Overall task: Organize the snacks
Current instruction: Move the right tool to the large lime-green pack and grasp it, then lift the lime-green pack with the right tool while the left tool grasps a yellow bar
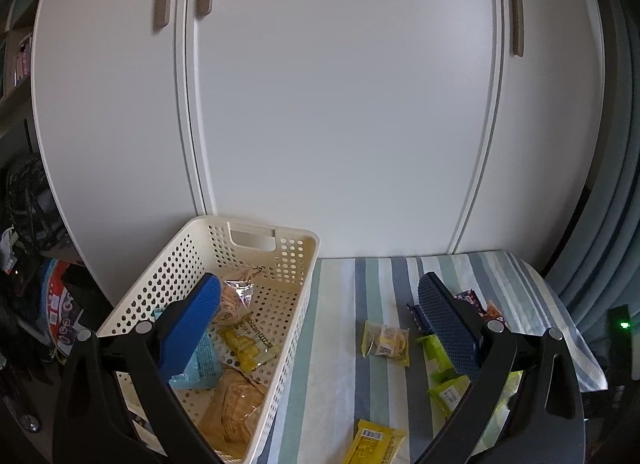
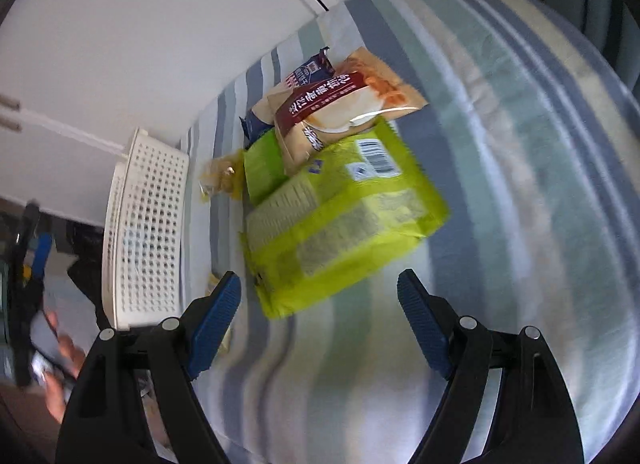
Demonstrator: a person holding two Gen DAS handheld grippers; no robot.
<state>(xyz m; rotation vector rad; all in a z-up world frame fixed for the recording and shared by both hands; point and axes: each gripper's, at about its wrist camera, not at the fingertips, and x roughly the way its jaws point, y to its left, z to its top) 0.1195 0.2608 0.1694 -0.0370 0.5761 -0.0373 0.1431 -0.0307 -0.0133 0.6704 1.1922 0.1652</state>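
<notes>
A cream perforated basket (image 1: 192, 260) (image 2: 146, 224) stands at the left of the striped cloth and holds several snack packets, among them a light blue one (image 1: 200, 364) and a yellow one (image 1: 248, 344). My left gripper (image 1: 320, 306) hangs open above the basket's right wall, nothing between its fingers. On the cloth lie a small yellow packet (image 1: 386, 340), another yellow packet (image 1: 374, 442) and green packets (image 1: 436, 352). My right gripper (image 2: 319, 300) is open just short of a big lime-green bag (image 2: 340, 220). A beige and maroon bag (image 2: 340, 104) lies on that bag's far end.
White cabinet doors (image 1: 340, 104) with tan handles rise right behind the table. The striped cloth (image 2: 520, 184) lies bare to the right of the bags. A dark blue packet (image 2: 308, 72) sits behind the beige bag. A hand (image 2: 60, 364) shows at the lower left, with clutter beside it.
</notes>
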